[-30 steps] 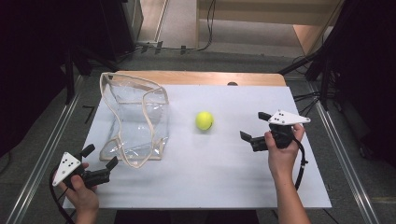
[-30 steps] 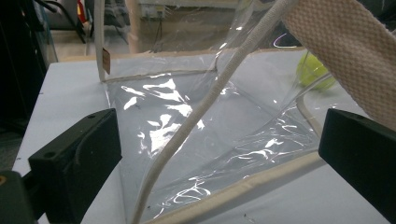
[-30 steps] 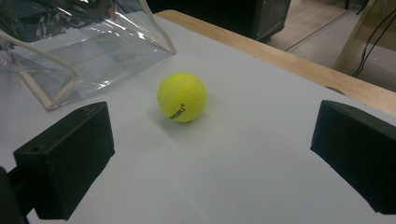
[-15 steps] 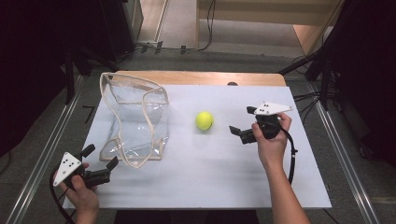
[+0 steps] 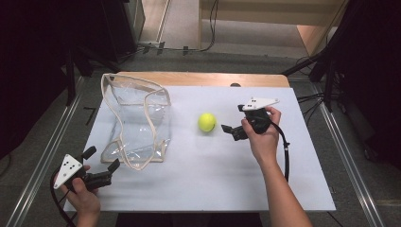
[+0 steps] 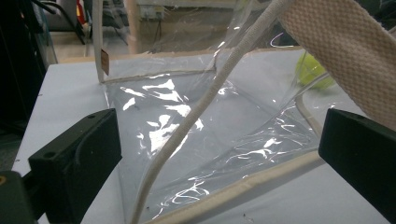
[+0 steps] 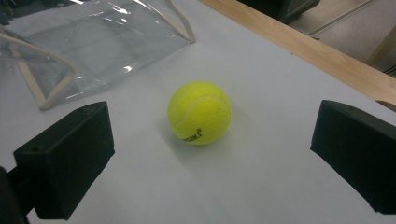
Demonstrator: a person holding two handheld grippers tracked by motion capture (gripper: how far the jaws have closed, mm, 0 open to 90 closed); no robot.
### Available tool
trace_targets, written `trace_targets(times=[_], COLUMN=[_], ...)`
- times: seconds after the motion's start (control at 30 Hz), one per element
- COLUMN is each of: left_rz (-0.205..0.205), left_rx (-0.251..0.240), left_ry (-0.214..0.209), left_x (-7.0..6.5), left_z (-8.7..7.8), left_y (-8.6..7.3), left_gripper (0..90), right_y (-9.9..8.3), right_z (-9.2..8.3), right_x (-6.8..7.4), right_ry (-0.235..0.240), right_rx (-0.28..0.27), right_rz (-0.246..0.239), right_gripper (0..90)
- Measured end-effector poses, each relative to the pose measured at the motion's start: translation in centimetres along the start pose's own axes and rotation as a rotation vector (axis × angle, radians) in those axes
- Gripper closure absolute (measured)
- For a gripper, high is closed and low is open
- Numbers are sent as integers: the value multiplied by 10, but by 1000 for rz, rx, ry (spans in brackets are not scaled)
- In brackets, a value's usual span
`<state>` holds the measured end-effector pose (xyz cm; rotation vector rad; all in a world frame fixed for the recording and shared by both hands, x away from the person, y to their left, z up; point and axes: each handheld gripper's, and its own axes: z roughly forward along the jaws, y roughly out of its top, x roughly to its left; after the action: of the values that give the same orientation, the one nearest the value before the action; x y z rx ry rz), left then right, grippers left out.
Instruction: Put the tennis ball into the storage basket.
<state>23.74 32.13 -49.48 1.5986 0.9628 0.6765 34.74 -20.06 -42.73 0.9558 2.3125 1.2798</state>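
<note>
Smooth white tabletop (image 5: 198, 175) with fuzzy round tennis ball (image 5: 207, 122), glossy clear canvas-trimmed bag (image 5: 135, 120), both grippers' fingers apart.

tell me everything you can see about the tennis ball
The tennis ball is bright yellow-green and fuzzy, with a pale curved seam and small dark print low on its side. It rests on the white table, right of the clear bag, touching nothing else. The right gripper is open, just short of it.
</note>
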Motion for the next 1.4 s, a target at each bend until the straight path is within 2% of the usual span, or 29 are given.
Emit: trace_targets(times=[0.7, 1.4], left_rz=[0, -3], left_rx=[0, -2], left_ry=[-4, -6], left_x=[0, 1], left_z=[0, 0], left_y=[0, 0], left_gripper=[0, 0], right_y=[23, 29], right_z=[38, 75], right_x=[-5, -7], right_ry=[36, 71], right_rx=[72, 171], right_rz=[-9, -8], right_gripper=[0, 0])
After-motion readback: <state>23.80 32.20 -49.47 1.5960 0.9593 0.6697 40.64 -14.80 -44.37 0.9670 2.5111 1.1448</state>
